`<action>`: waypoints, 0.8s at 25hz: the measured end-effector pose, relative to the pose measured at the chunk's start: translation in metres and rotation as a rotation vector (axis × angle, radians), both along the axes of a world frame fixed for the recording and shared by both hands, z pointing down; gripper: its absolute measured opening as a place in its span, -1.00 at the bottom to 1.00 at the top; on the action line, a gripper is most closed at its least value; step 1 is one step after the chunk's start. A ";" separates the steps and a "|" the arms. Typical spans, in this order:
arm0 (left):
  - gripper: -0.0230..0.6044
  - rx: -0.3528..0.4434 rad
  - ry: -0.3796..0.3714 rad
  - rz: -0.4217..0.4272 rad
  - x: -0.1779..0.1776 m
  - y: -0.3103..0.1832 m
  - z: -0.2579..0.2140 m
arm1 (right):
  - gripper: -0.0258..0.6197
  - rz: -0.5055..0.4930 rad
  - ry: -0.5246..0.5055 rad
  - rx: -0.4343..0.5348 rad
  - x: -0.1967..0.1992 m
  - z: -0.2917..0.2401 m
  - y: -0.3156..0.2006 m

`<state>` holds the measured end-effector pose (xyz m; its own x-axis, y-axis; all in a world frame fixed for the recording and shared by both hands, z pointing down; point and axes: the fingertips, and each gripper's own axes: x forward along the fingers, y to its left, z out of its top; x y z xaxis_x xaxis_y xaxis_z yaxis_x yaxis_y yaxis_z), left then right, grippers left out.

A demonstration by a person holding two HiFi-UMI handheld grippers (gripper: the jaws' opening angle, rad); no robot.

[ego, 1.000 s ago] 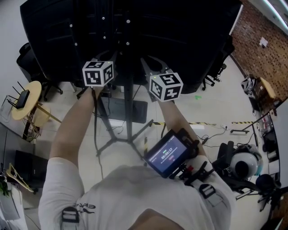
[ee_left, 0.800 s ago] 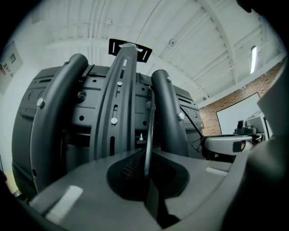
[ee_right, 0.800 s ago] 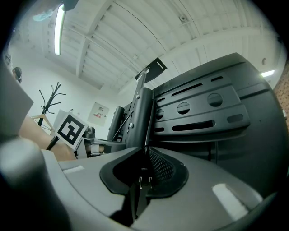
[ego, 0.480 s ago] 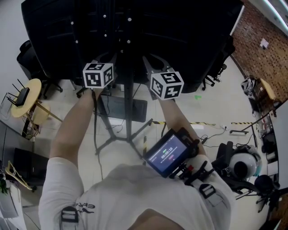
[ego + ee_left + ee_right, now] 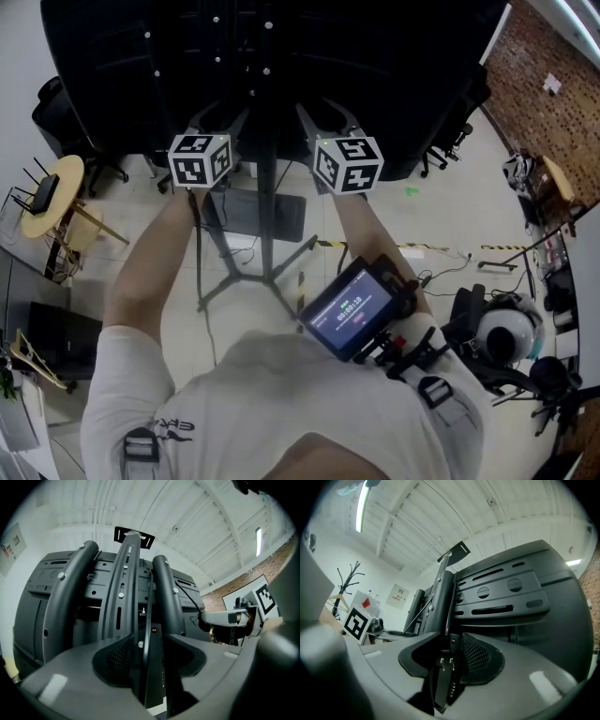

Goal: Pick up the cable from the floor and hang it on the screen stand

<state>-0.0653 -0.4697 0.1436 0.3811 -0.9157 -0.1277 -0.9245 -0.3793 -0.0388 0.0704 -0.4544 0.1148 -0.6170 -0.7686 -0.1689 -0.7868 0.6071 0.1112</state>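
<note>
left gripper [image 5: 223, 116] sat just left of the screen stand [image 5: 267, 225], up near the back of the screen [image 5: 394, 66] the stand carries. its jaws had just been opening and stood released, pads apart. in the left gripper view the cable [image 5: 147, 637] ran as a thin dark line between those pads, touching neither as far as i could tell. it was upright and close against the stand's slotted column [image 5: 125, 588]. in the head view a slack length of cable [image 5: 199, 272] dropped down the stand's left side toward the floor.

cable's long axis: vertical, parallel to the column. couldn't tell whether it passed over the stand's top bracket [image 5: 134, 535].

right gripper [image 5: 328, 119] sat just right of the stand, about level with the left one. its jaws had likewise just been opening and were unclenched. in the right gripper view what looked like a grey plug end [image 5: 442, 667] stood between the pads, a thin cord climbing from it along the column. couldn't tell if the plug leaned on one pad.

judgement: cable looked hung, task near done. it lay dead ahead of both claws, inside their gaps. the coming move likely calls for backing each claw straight away from the stand, not sideways, or a pad may drag the cord off. neither hand clearly nearer.
</note>
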 end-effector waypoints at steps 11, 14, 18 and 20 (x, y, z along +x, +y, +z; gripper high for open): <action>-0.24 -0.074 0.030 -0.018 -0.009 0.014 0.042 | -0.24 0.022 -0.012 -0.049 0.015 0.023 0.003; -0.24 -0.087 0.031 -0.022 -0.010 0.025 0.052 | -0.22 0.021 0.006 -0.071 0.015 0.036 0.009; -0.24 -0.116 0.033 -0.024 -0.012 0.036 0.067 | -0.23 0.026 0.020 -0.105 0.016 0.052 0.017; -0.24 -0.126 0.038 -0.022 -0.012 0.036 0.072 | -0.23 0.031 0.027 -0.121 0.018 0.057 0.016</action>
<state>-0.0776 -0.4332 0.2157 0.3579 -0.9334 -0.0250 -0.9324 -0.3587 0.0433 0.0880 -0.4382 0.1722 -0.5953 -0.8015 -0.0577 -0.8034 0.5924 0.0598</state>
